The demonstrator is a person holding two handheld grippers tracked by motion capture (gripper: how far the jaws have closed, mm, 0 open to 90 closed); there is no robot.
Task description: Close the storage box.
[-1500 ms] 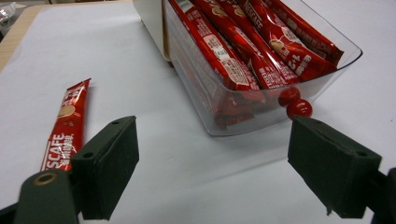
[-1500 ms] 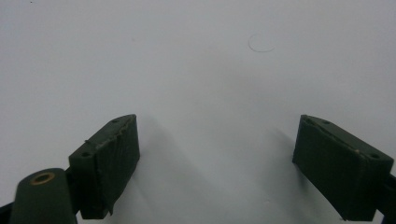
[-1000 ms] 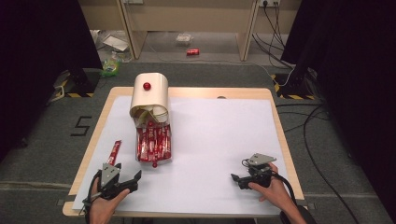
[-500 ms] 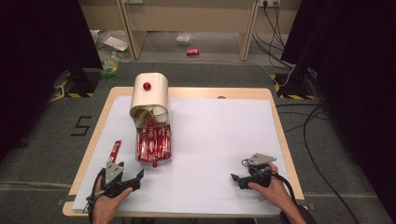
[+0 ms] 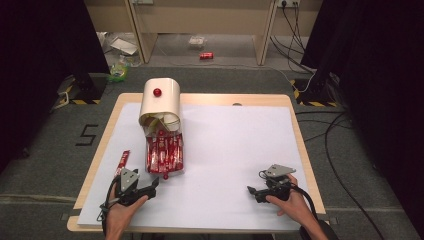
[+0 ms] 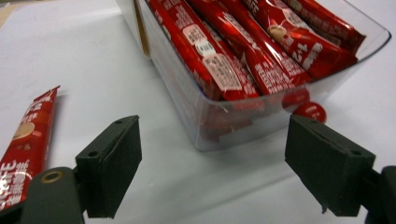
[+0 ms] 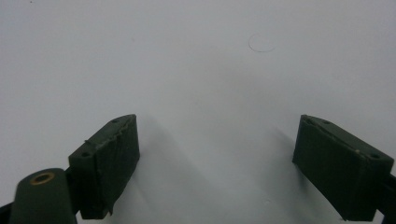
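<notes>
Resting low on table, left gripper (image 5: 150,186) jaws wide, empty, facing sachet tray (image 5: 165,155), right gripper (image 5: 255,191) likewise.

A clear plastic tray (image 6: 261,116) full of red sachets (image 6: 243,51), packed side by side lengthwise, sits on the white worktop (image 5: 235,150), its far end under a cream cover (image 5: 160,102). One loose red sachet (image 5: 122,162) lies flat just left of the tray, apart from it.

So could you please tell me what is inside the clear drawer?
The drawer holds red sachets packed side by side. Its far end sits inside the cream box, so what lies there is hidden.
</notes>
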